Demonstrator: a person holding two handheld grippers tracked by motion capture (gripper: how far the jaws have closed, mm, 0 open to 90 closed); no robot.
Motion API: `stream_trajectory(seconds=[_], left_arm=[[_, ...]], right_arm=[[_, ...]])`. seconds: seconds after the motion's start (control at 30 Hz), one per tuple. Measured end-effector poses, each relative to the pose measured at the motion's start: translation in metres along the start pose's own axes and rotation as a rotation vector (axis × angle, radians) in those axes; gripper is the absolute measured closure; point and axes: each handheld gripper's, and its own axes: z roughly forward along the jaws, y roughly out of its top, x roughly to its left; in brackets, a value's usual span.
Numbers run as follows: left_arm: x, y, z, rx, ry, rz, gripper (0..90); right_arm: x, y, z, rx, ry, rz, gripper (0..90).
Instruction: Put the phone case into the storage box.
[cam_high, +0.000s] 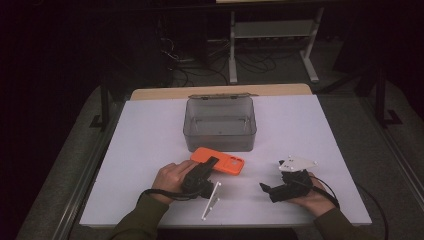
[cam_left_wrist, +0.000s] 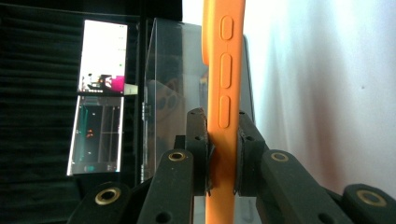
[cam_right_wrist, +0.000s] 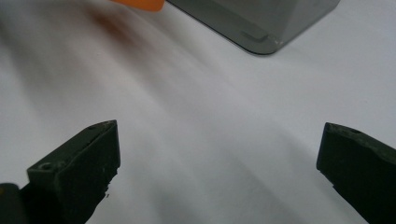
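Item: orange phone case (cam_high: 218, 161) | Location: just in front of clear box (cam_high: 220, 125), over worktop (cam_high: 145, 150) | Left gripper (cam_left_wrist: 223, 140): clamped on its near end, long axis running toward the box | Right gripper (cam_right_wrist: 217, 163): jaws apart, nothing between, well to the side, farther away.

Olive-green sleeves cover both forearms, each hand bears a black gripper with brass-ringed screws and trailing black cable, the right gripper (cam_high: 274, 190) topped by a grey three-cornered plate (cam_high: 297, 163).
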Motion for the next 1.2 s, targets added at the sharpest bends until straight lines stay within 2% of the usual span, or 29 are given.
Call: stream_trajectory(seconds=[0.23, 0.5, 0.67, 1.07, 1.2], left_arm=[[0.005, -0.003, 0.000, -0.012, -0.028, -0.085, 79.2], [0.006, -0.006, 0.002, -0.016, -0.056, -0.145, 79.2], [0.009, -0.008, 0.002, -0.023, -0.064, -0.197, 79.2], [0.014, -0.013, 0.003, -0.030, -0.088, -0.288, 79.2], [0.016, -0.015, 0.003, -0.044, -0.096, -0.339, 79.2]], right_arm=[[0.000, 0.000, 0.000, 0.000, 0.002, 0.002, 0.0], [0.000, 0.000, 0.000, -0.001, 0.002, 0.002, 0.0], [0.000, 0.000, 0.000, 0.000, 0.003, 0.000, 0.0], [0.000, 0.000, 0.000, 0.002, 0.001, -0.004, 0.0], [0.001, 0.000, 0.000, 0.002, 0.001, -0.006, 0.0]])
